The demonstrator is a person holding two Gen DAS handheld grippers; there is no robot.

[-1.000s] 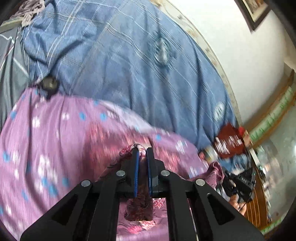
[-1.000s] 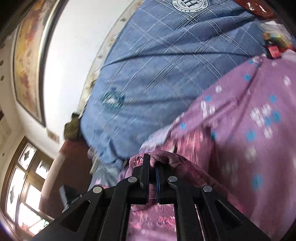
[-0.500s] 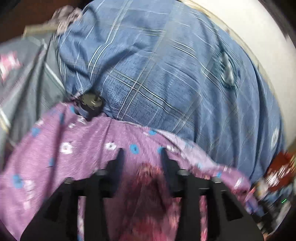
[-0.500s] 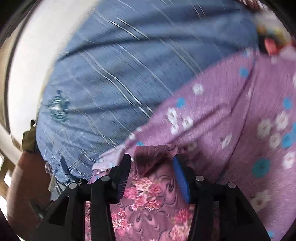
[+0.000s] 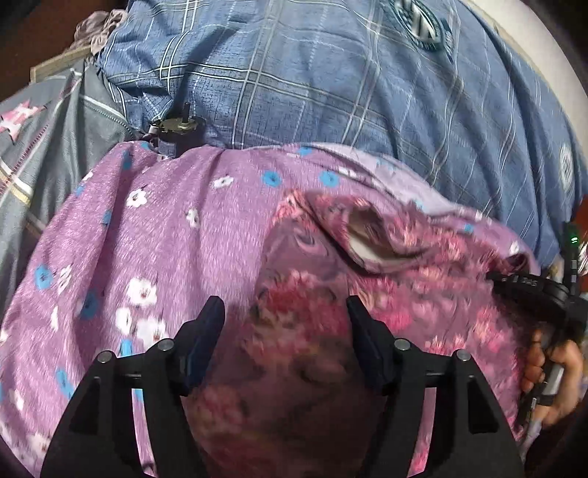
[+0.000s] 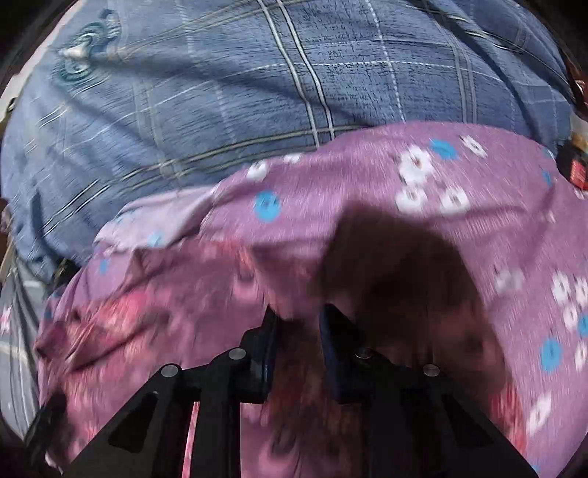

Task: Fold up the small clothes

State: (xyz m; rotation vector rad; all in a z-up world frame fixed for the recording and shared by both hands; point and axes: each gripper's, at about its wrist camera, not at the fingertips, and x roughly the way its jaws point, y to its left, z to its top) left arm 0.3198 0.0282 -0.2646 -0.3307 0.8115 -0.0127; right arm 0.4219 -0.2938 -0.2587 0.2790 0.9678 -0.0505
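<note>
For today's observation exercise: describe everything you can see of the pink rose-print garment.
The garment is thin, soft pink cloth printed with red roses and swirls. It lies rumpled on the purple flowered sheet, one fold gaping near its top. The left gripper is opening above it; the right gripper is closing over its blurred edge.

This is a bedroom in a home. A bed fills both views, covered by a blue checked bedspread (image 5: pixel 330 92) printed with round crests, with a purple flowered sheet (image 5: pixel 165 228) laid over it. A grey patterned quilt (image 5: pixel 44 147) lies bunched at the left edge beside crumpled cloth (image 5: pixel 99 33), and a pale wall (image 5: pixel 544 47) rises behind the bed.
</note>
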